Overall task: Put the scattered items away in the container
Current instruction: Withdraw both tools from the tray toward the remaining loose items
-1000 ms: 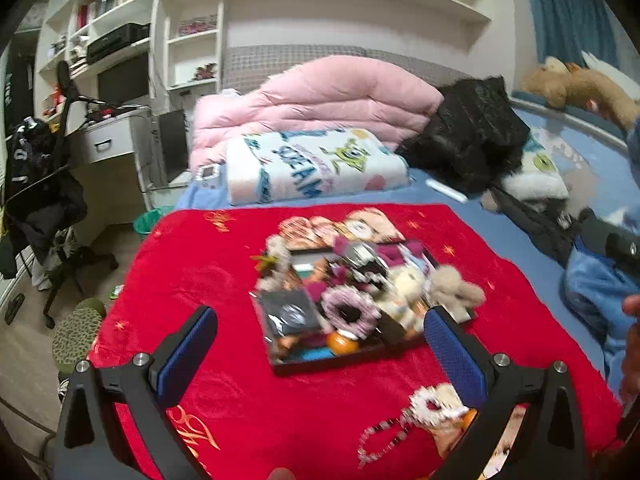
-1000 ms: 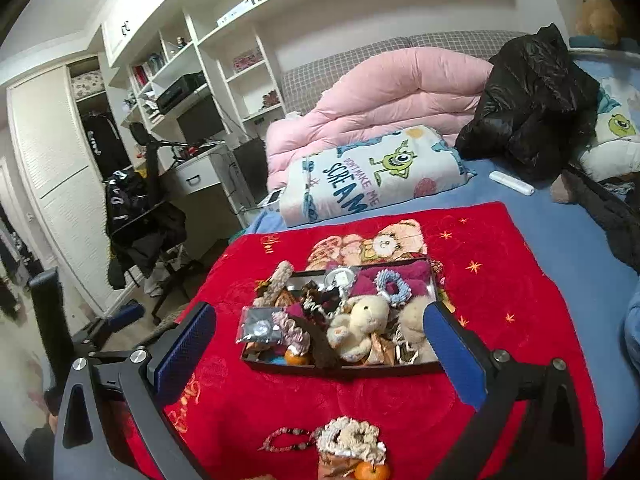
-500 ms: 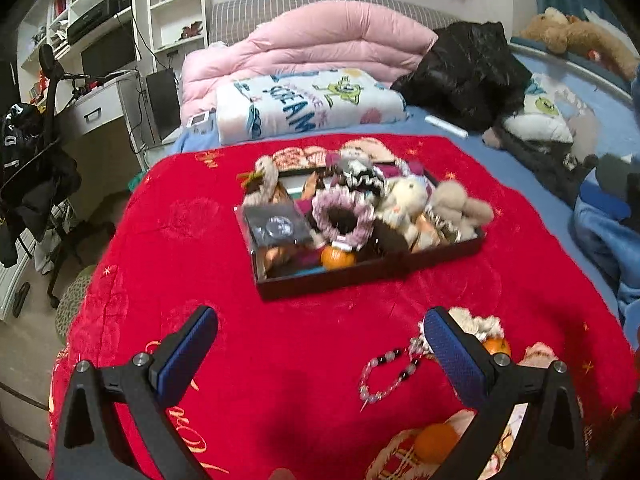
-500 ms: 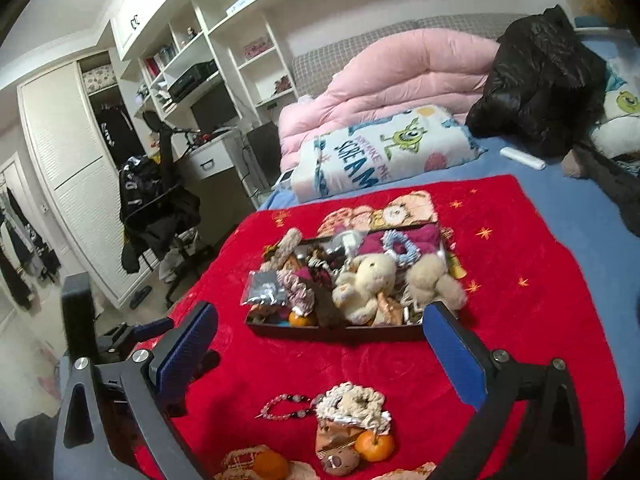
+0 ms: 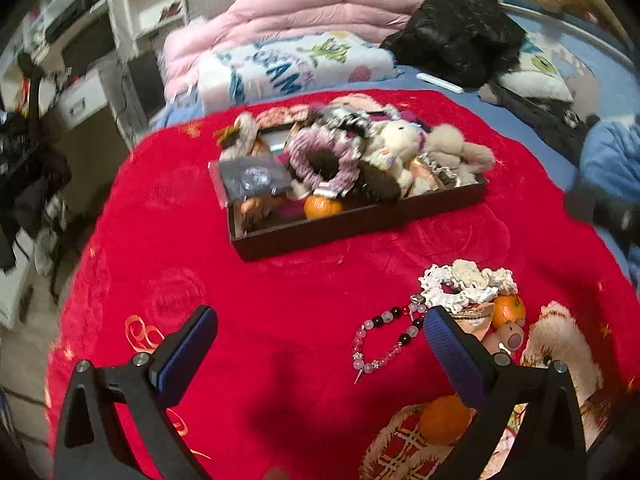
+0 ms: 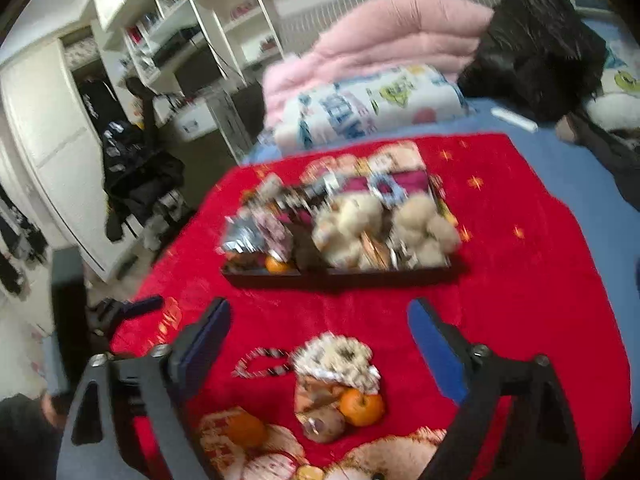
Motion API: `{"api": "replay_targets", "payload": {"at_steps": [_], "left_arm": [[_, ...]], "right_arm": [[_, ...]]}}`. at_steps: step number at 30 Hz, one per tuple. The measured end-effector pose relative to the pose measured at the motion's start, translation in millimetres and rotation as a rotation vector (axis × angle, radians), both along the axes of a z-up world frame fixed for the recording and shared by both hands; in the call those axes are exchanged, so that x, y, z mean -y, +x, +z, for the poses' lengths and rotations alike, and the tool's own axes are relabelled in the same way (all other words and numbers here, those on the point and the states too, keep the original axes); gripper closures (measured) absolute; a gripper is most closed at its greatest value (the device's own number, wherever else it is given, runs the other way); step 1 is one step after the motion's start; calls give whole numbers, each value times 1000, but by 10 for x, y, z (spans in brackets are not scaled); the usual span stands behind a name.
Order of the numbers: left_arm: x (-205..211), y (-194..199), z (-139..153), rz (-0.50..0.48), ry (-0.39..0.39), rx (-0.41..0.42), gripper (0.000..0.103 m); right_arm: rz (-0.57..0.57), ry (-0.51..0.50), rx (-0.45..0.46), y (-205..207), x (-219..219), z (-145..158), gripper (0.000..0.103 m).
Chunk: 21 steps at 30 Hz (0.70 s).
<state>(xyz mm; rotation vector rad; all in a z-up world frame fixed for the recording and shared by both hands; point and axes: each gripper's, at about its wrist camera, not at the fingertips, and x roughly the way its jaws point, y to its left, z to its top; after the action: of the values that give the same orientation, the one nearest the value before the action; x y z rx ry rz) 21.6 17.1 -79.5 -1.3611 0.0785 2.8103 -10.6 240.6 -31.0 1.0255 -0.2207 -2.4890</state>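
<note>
A dark tray piled with plush toys, scrunchies and an orange sits mid-blanket, blurred in the right wrist view. Nearer me lie loose items: a cream scrunchie, a bead bracelet, two oranges and a small brown toy. My left gripper hangs open over bare blanket, left of the bracelet. My right gripper hovers above the scrunchie with its jaws closing, and the pads touch nothing.
A red blanket covers the bed. Behind the tray lie a pink duvet, a printed white blanket and a black jacket. A blue sleeve is at the right edge. Shelves, a desk and a chair stand off the left side.
Both grippers have sunk toward the blanket and tilted down, so the loose scrunchie, bracelet and oranges now lie close below. The right gripper's fingers stand closer together than before.
</note>
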Motion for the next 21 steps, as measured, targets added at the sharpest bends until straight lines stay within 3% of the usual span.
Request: {"api": "replay_targets", "payload": {"at_steps": [3, 11, 17, 21], "left_arm": [[98, -53, -88, 44, 49, 37, 0], [17, -189, -328, 69, 49, 114, 0], [-113, -262, -496, 50, 7, 154, 0], [-58, -300, -551, 78, 31, 170, 0]], "right_arm": [[-4, 43, 46, -43, -1, -137, 21], [-11, 117, 197, -144, 1, -487, 43], [11, 136, 245, -180, 47, -613, 45], [16, 149, 274, -218, 80, -693, 48]]}}
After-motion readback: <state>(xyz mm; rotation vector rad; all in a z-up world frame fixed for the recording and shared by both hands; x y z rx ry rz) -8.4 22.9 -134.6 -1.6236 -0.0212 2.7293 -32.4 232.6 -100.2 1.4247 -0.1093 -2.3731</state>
